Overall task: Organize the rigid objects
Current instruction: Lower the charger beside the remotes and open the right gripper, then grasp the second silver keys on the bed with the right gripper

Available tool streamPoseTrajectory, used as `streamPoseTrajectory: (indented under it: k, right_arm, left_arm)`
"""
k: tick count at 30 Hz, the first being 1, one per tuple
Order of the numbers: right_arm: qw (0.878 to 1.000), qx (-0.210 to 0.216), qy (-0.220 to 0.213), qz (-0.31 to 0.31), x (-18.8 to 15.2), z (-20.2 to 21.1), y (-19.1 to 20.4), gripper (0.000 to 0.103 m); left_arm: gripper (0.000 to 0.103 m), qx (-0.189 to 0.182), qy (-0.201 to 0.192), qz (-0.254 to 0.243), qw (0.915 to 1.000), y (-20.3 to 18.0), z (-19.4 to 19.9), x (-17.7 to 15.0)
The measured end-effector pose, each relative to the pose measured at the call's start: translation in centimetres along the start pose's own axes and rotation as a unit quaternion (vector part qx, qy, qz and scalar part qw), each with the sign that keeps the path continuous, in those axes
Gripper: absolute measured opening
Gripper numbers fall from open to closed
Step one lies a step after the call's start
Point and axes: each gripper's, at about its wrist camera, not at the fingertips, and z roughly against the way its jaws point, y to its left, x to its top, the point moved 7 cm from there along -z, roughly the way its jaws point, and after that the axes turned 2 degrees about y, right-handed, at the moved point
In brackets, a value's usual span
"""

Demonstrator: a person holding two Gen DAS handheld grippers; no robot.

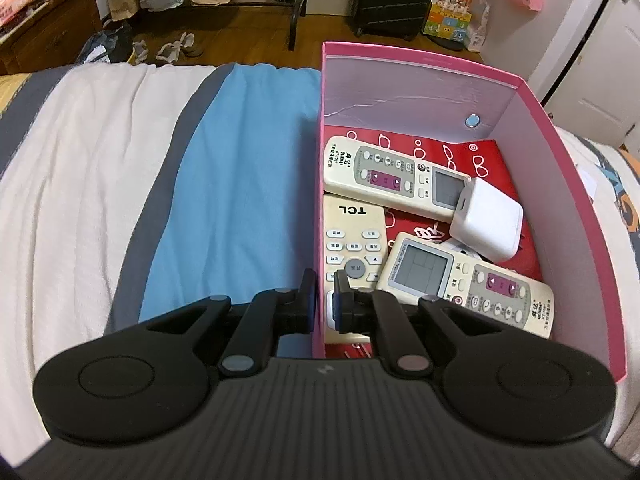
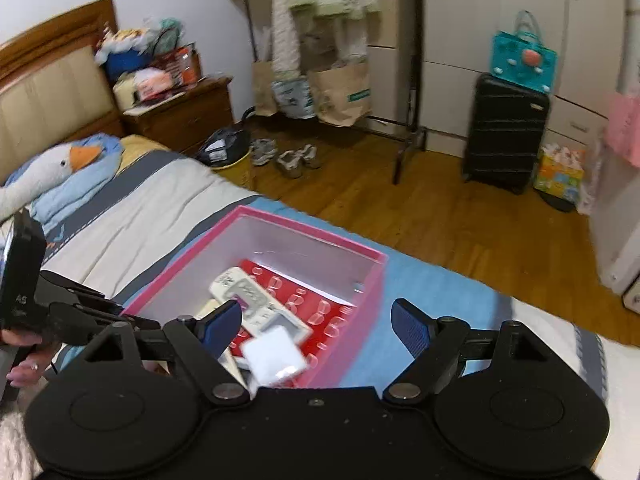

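Looking along the left gripper (image 1: 324,296), found it clenched on the near left wall of the pink box (image 1: 400,62), one blue pad outside the wall and one inside. Saw the box resting on the bed, its left wall along the blue stripe (image 1: 240,180) of the cover, with a grey band and then white cloth (image 1: 80,160) further left.

Counted three pale remotes inside, lying on a red patterned packet (image 1: 480,160) that covered the floor of the box. Noted the upper remote (image 1: 384,172) lying crosswise toward the far wall, the TCL remote (image 1: 352,240) lying lengthwise against the left wall just beside the inner pad, and the third remote (image 1: 472,280) angled across the near right corner. Found a white charger cube (image 1: 488,224) between the upper and the third remote, touching the upper one's screen end and tilted.

Held the right gripper (image 2: 314,314) released and spread wide above the near end of the box, gripping nothing, with the cube and the remotes visible below the gap. Could not make out finer detail from that side because of blur. Spotted a plush goose (image 2: 48,168) well apart at the head of the bed.
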Motion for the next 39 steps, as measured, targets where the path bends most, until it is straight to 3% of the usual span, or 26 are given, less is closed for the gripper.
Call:
streamPoseTrajectory:
  k: [5,9,12,15,20,23,27,30,32,37,38,39]
  right_arm:
    - [0.999,-0.031,-0.021,-0.030,-2.8,0.6,-4.6,0.086]
    - [0.997,-0.045,0.003,-0.055,-5.3,-1.0,-7.5,0.085]
    - [0.991,-0.047,0.050,-0.112,-7.7,-3.5,-9.9,0.084]
    - [0.979,-0.024,0.085,-0.182,-9.7,-6.1,-11.6,0.074]
    - [0.969,-0.049,0.117,-0.210,-12.1,-9.3,-13.2,0.047]
    - [0.963,-0.058,0.128,-0.230,-13.0,-11.0,-13.8,0.044]
    - [0.971,-0.076,0.112,-0.197,-12.5,-12.4,-13.3,0.044]
    - [0.971,-0.098,0.105,-0.193,-12.3,-13.0,-13.1,0.044]
    - [0.971,-0.116,0.099,-0.183,-12.1,-13.1,-12.8,0.029]
    - [0.971,-0.099,0.081,-0.202,-12.0,-11.9,-13.3,0.029]
    - [0.972,-0.092,0.076,-0.204,-11.8,-11.5,-13.2,0.024]
    - [0.972,-0.086,0.068,-0.206,-11.5,-11.0,-13.0,0.010]
  left_arm:
    - [0.006,0.019,-0.008,-0.023,0.9995,-0.7,0.6,0.3]
    - [0.006,0.016,-0.005,-0.015,0.9997,-0.5,0.5,0.3]
    - [0.007,0.017,-0.005,-0.016,0.9997,-0.4,0.6,0.3]
    - [0.007,0.015,-0.004,-0.010,0.9998,-0.3,0.6,0.3]
    - [0.007,0.008,-0.002,-0.002,1.0000,-0.1,0.5,0.3]
    - [0.007,0.008,-0.002,-0.003,1.0000,-0.1,0.5,0.3]
    - [0.007,0.004,-0.002,-0.003,1.0000,-0.1,0.3,0.3]
    - [0.008,-0.004,0.001,0.005,1.0000,0.0,0.3,0.3]
    - [0.008,-0.007,0.001,0.009,0.9999,0.0,0.3,0.3]
    - [0.008,-0.007,0.001,0.008,0.9999,0.1,0.4,0.3]
    - [0.008,-0.007,0.001,0.009,0.9999,0.1,0.4,0.3]
    - [0.008,-0.008,0.001,0.009,0.9999,0.1,0.4,0.3]
